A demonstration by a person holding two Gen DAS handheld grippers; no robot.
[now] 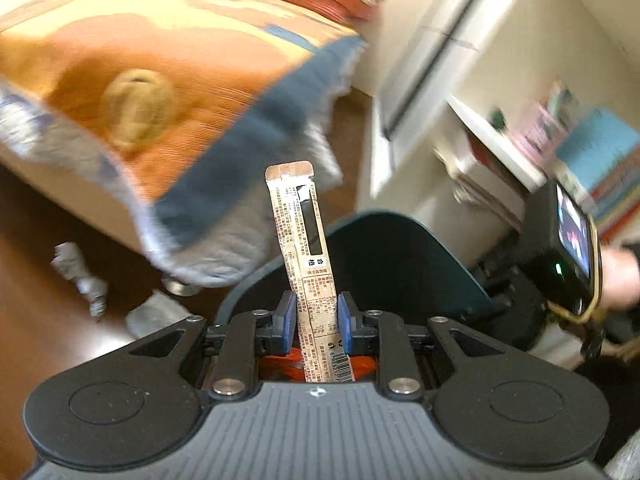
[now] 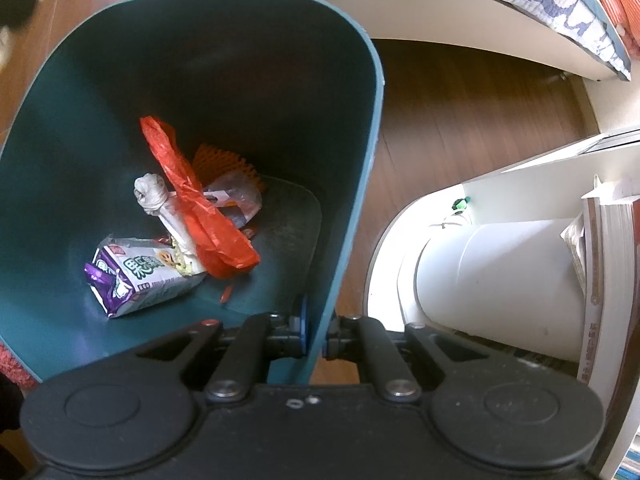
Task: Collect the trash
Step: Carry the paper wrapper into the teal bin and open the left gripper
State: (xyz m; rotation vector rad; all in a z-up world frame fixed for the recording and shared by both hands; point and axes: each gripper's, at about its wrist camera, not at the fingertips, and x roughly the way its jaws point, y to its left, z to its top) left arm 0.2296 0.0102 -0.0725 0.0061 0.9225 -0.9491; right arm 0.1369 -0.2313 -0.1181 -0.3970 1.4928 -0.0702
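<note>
My left gripper (image 1: 316,314) is shut on a long tan printed wrapper (image 1: 302,232), which stands upright between the blue pads. Just beyond it is the open teal bin (image 1: 400,256). In the right wrist view my right gripper (image 2: 316,332) is shut on the bin's near wall (image 2: 348,216), one finger inside and one outside. Inside the bin lie a red plastic bag (image 2: 200,208), a purple snack packet (image 2: 136,280), a twisted white paper (image 2: 154,200) and an orange foam net (image 2: 224,164). A crumpled white paper (image 1: 78,276) and a grey scrap (image 1: 156,312) lie on the floor.
A bed with an orange and blue quilt (image 1: 160,80) overhangs the wooden floor (image 2: 460,120) behind the bin. A white shelf unit (image 1: 500,60) with books (image 2: 608,280) and a white cylinder (image 2: 500,280) stands to the right. A hand (image 1: 620,280) shows at the right edge.
</note>
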